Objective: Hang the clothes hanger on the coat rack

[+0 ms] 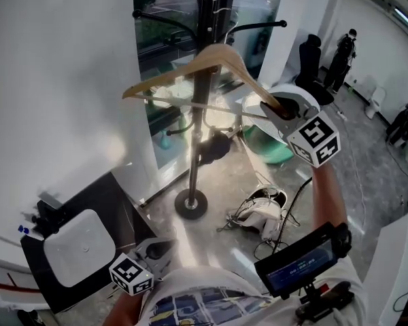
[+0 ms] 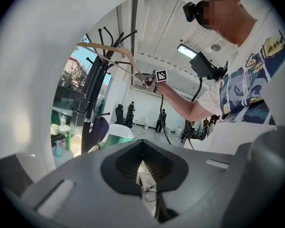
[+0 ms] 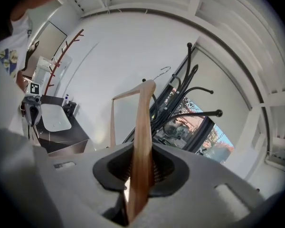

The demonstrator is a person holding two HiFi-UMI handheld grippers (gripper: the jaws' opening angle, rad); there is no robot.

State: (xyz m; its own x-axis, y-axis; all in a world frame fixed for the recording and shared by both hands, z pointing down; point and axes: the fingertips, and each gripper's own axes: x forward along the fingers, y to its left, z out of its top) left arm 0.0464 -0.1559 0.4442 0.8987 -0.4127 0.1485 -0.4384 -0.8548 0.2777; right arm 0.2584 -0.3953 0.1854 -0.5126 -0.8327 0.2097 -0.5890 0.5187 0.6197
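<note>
A light wooden clothes hanger [image 1: 211, 58] is held up in the air in front of the black coat rack [image 1: 201, 107], about level with its upper hooks. My right gripper [image 1: 277, 107] is shut on the hanger's right end. In the right gripper view the wooden arm [image 3: 143, 127] runs up from between the jaws of the right gripper [image 3: 141, 175], and its wire hook [image 3: 164, 70] is close to the rack's hooks [image 3: 190, 87]. My left gripper [image 1: 155, 251] stays low by my body. Its jaws look shut in the left gripper view, with nothing between them [image 2: 143, 167].
The rack's round base [image 1: 190, 204] stands on the stone floor by a window. A white wall [image 1: 54, 80] is on the left, with a dark cabinet carrying a white tray [image 1: 78, 246] below it. Cables and a headset [image 1: 260, 209] lie on the floor. A green tub [image 1: 270, 148] and people [image 1: 343, 53] are behind.
</note>
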